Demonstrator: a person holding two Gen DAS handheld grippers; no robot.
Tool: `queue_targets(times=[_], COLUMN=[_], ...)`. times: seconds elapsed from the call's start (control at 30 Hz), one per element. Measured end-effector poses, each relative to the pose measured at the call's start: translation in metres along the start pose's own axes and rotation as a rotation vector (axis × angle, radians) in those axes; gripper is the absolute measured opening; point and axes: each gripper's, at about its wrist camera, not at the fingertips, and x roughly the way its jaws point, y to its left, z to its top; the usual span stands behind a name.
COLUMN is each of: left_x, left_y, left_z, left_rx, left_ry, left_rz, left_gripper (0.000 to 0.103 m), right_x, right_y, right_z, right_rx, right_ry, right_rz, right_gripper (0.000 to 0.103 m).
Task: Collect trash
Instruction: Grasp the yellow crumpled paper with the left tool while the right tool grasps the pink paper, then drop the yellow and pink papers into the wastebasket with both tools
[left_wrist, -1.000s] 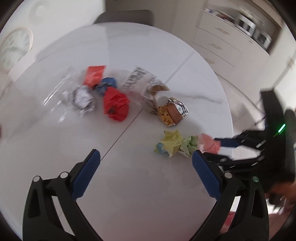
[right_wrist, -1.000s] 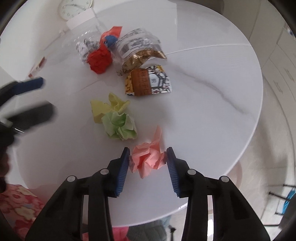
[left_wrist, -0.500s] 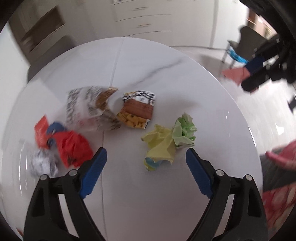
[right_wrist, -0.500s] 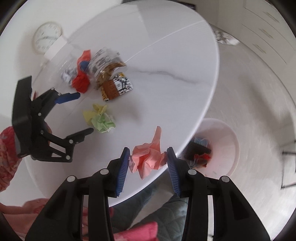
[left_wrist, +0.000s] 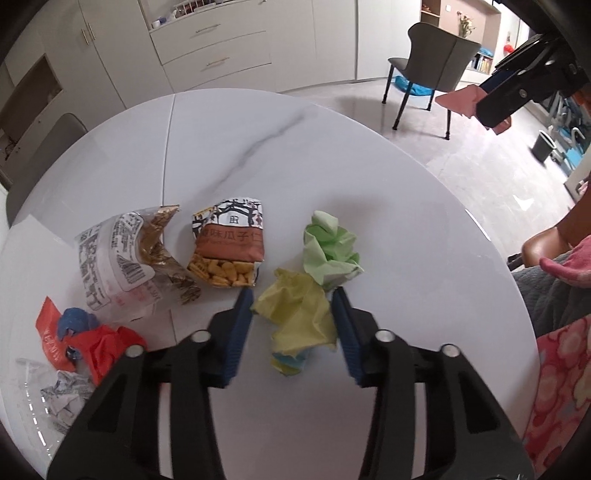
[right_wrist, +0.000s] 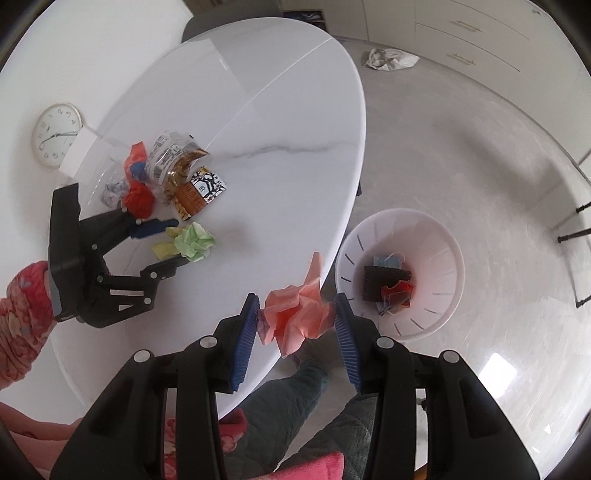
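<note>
A yellow paper ball (left_wrist: 299, 317) lies on the round white table (left_wrist: 332, 147) with a green paper ball (left_wrist: 328, 247) touching it just beyond. My left gripper (left_wrist: 291, 293) points down over the yellow ball; its jaws are closing and both blue pads touch the ball's sides. In the right wrist view my right gripper (right_wrist: 296, 299) is shut on a pink crumpled paper (right_wrist: 299, 314), held in the air at the table's edge. A white bin (right_wrist: 443, 258) stands on the floor just to its right, with some trash inside.
Left of the yellow ball lie a brown snack packet (left_wrist: 229, 243), a clear barcode wrapper (left_wrist: 122, 254), red wrappers (left_wrist: 103, 343) and crumpled foil (left_wrist: 66, 398). A grey chair (left_wrist: 432, 62) stands beyond the table. A person's knees are under the right gripper.
The left gripper rolled, sank onto the yellow ball and narrowed its jaws around it. The right gripper carried the pink paper off the tabletop, out past the table's edge beside the bin.
</note>
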Motion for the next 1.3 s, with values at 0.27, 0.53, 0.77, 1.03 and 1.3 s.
queue_targets(times=[0.27, 0.53, 0.77, 1.03, 1.3], left_x=[-0.015, -0.069, -0.106, -0.113, -0.083], left_y=[0.009, 0.013, -0.015, -0.048, -0.088], left_z=[-0.012, -0.013, -0.004, 0.037, 0.122], left_rx=[-0.037, -0.295, -0.513, -0.621, -0.542], left_ry=[-0.006, -0.056, -0.080, -0.063, -0.076], left_rz=[0.000, 0.083, 0.183, 0.247, 0.205], left_gripper=[0.034, 0.034, 0.034, 0.035, 0.036], right_x=[0.006, 0.027, 0.138, 0.203, 0.135], right_y=[0.003, -0.052, -0.142, -0.199, -0.226], right_z=[0.005, 0.020, 0.039, 0.030, 0.034], right_rx=[0.018, 0.080, 0.170, 0.362, 0.187], right_ry=[0.000, -0.013, 0.151, 0.257, 0.182], right_rz=[0.022, -0.039, -0.087, -0.011, -0.049], right_gripper=[0.043, 0.043, 0.049, 0.097, 0.100])
